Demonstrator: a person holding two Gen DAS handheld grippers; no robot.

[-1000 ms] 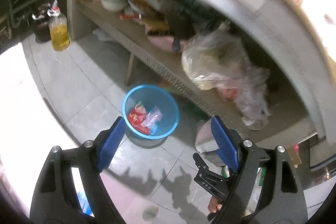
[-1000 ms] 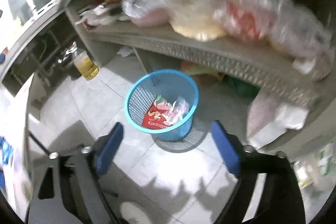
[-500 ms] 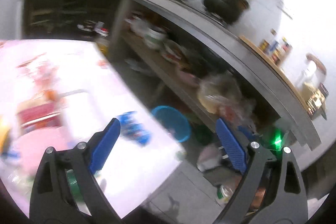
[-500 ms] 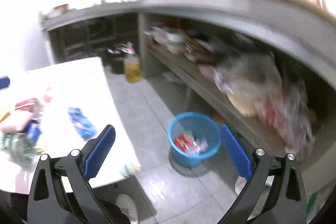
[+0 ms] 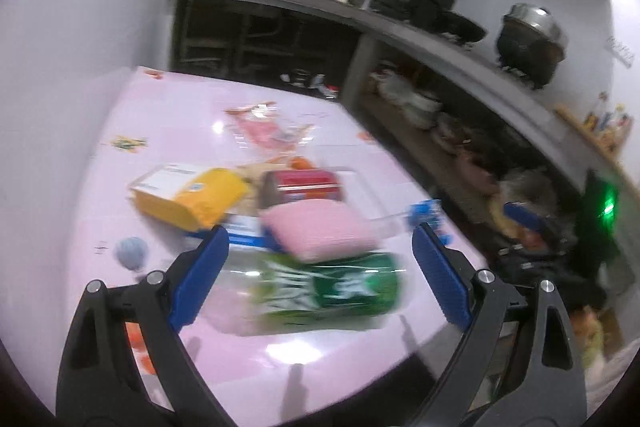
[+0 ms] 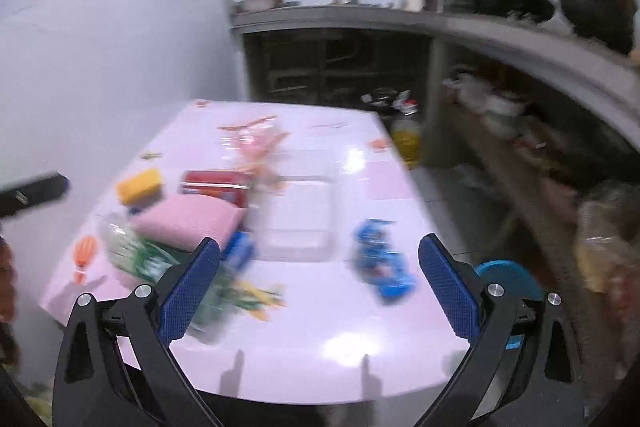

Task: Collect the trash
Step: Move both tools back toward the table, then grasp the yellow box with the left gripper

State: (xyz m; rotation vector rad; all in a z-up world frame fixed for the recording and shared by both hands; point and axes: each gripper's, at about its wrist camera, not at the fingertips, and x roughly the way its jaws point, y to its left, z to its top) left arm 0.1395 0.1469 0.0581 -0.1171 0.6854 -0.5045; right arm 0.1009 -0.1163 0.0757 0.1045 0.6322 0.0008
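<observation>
Both sets of tongs are spread wide with nothing between them right now. The left tongs point(image 5: 320, 271) hang over the near end of the bench point(image 5: 168, 115), right above the green-labelled bottle point(image 5: 320, 287) and the pink pack point(image 5: 320, 231).

The right tongs point(image 6: 320, 287) face the blue wrapper point(image 6: 382, 267) at about 1 o'clock, with the clear tray point(image 6: 300, 223) at 12.

The blue bin point(image 6: 506, 277) pokes out past the bench edge at 3 o'clock, down on the floor.

My worry: everything's piled up and blurry, so I could easily clip the pink pack while going for the bottle, or roll it off the edge. Also the thin blue wrapper might just slide instead of getting pinched.
</observation>
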